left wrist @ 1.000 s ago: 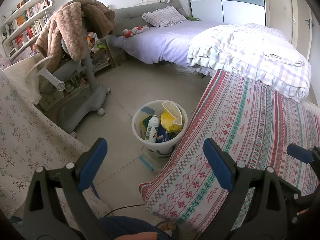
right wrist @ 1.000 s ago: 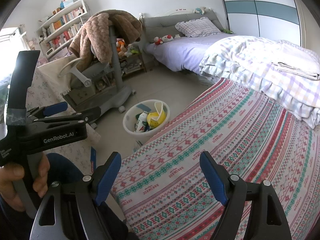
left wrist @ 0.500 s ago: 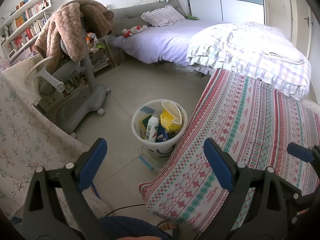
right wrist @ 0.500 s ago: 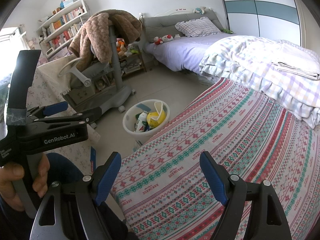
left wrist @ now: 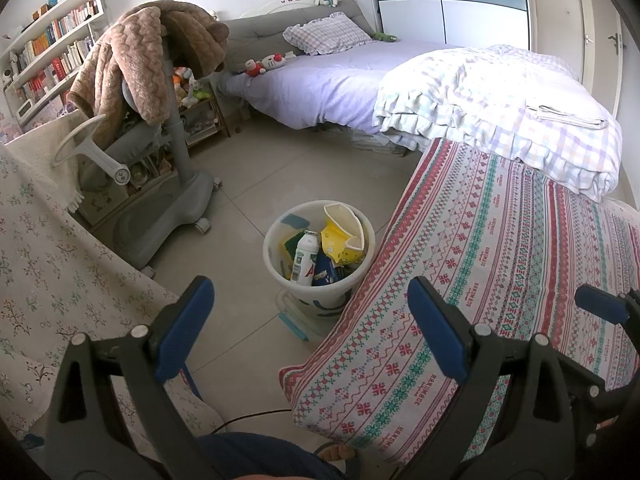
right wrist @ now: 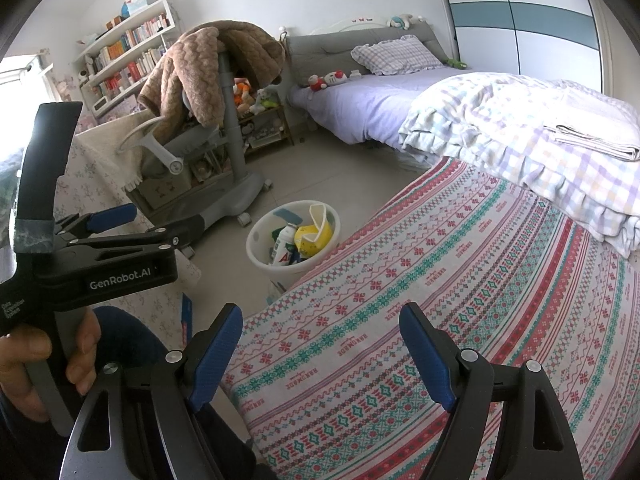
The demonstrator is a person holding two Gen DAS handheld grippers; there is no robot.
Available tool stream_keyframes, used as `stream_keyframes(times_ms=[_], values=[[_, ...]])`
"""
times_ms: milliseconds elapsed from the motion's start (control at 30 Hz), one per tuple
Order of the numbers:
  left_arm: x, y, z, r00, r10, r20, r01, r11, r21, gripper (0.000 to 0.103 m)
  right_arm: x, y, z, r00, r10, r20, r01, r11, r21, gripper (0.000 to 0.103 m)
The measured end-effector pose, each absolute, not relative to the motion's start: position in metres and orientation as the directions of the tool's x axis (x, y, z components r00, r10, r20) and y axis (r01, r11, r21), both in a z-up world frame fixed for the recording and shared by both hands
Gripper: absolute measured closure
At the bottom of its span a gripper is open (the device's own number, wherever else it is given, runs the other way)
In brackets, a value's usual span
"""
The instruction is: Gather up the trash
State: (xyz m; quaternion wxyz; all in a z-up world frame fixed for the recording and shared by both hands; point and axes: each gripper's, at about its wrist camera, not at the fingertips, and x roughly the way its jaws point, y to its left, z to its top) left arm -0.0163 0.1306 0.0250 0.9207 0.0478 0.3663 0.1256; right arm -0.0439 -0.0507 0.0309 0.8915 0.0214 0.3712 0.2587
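Observation:
A white trash bin [left wrist: 276,258] stands on the floor beside the patterned bed cover [left wrist: 500,280]. It holds a white bottle [left wrist: 305,258], a torn yellow paper cup [left wrist: 344,236] and other wrappers. It also shows in the right wrist view [right wrist: 256,254]. My left gripper [left wrist: 310,320] is open and empty, held above and in front of the bin. My right gripper [right wrist: 320,344] is open and empty over the patterned cover. The left gripper's body [right wrist: 100,264] shows at the left of the right wrist view.
A grey wheeled chair stand [left wrist: 176,184] draped with a brown blanket [left wrist: 152,60] is left of the bin. A floral cloth [left wrist: 48,280] covers furniture at the left. A bed with purple sheet [left wrist: 340,80] and checked quilt [left wrist: 500,100] lies beyond. Bookshelves [left wrist: 48,52] are at far left.

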Motion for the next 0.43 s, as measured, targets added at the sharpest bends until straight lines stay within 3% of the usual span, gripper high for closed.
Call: stream_keyframes(times_ms=[433], values=[[-0.0161, 0.1297, 0.0256, 0.701, 0.266, -0.662, -0.193, 0.964, 0.183, 0.006, -0.0437, -0.0511, 0.0307, 0.59, 0.477, -0.651, -0.446, 0.865, 0.229, 0.021]])
